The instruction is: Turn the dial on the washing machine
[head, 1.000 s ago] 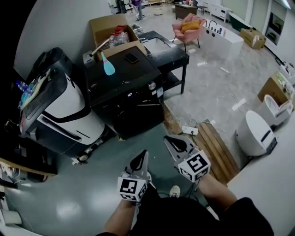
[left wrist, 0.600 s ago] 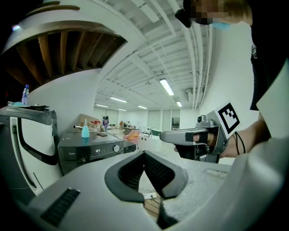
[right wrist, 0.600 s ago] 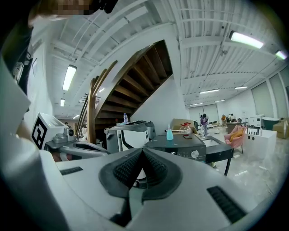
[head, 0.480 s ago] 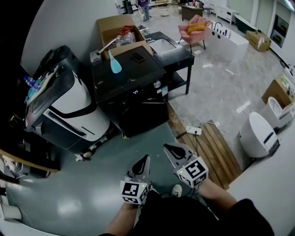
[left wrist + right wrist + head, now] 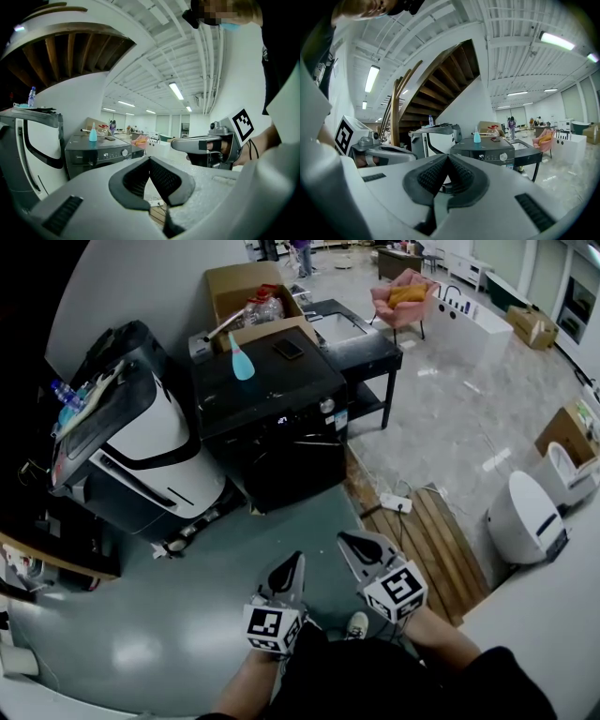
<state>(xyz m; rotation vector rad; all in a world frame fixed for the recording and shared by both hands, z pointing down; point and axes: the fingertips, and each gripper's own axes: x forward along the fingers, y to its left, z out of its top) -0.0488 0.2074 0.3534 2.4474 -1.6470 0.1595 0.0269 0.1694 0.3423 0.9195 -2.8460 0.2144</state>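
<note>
Check the left gripper [image 5: 296,561] and the right gripper [image 5: 347,542]: both pressed together, pinching nothing, held side by side low in front of the body, well apart from any target. Locate the washing machine [image 5: 272,432] ahead across open floor: black, front-loading, set between a large white-and-black appliance [image 5: 141,451] to the left in the head view and a black side table [image 5: 370,348] to the right, with a blue bottle [image 5: 241,362] upright on its lid. Find the dial [image 5: 326,406] at the right end of the front control panel, just right of the lit display [image 5: 281,419]; confirm in the right gripper view as a pale round knob. Judge the step in hand as the approach: no contact made, dial untouched, turning not begun. For the next move, walk up to the machine, raise one gripper to panel height (probably the right, being on the dial's side), and spread its jaws wide enough to straddle the knob before closing on its rim. Keep the jaws square to the panel; expect a smooth knob to slip under a skewed grip. Mind the power strip [image 5: 394,505] on the floor beside the wooden slats [image 5: 427,531].
</note>
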